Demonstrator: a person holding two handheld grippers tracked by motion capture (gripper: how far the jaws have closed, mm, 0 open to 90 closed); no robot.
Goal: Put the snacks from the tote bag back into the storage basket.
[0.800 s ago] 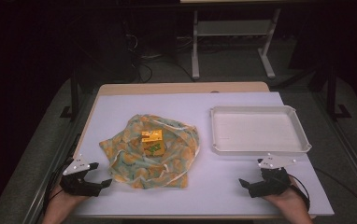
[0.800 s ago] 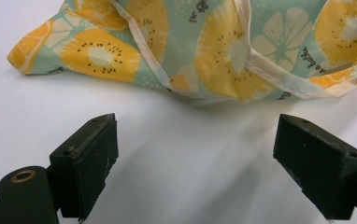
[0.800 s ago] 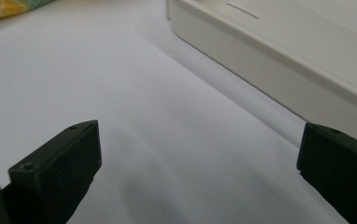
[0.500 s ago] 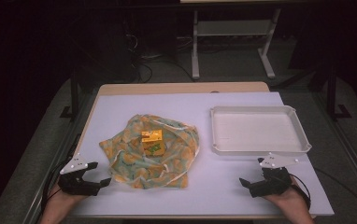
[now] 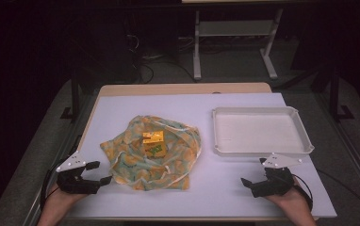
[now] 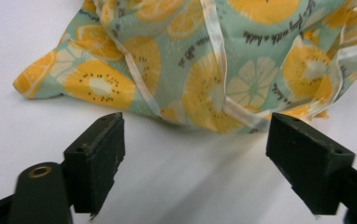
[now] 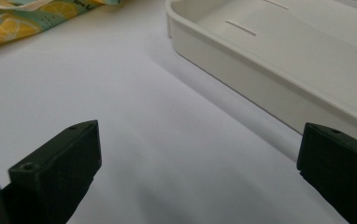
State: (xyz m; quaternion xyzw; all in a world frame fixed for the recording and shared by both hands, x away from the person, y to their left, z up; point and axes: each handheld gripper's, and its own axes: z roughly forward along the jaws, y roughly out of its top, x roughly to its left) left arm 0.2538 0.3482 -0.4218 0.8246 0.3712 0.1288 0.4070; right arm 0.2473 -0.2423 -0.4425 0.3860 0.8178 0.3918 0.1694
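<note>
near cloth (image 5: pixel 152 153) edge, left tool (image 5: pixel 100 172) wide, empty

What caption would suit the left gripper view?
Open left gripper facing a fruit-print cloth on the white table.

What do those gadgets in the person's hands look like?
Both are black. The left gripper and the right gripper each carry a pale grey three-cornered plate on top and a dark cable trailing back. Their fingers are chunky matte-black blocks with small screw holes.
</note>
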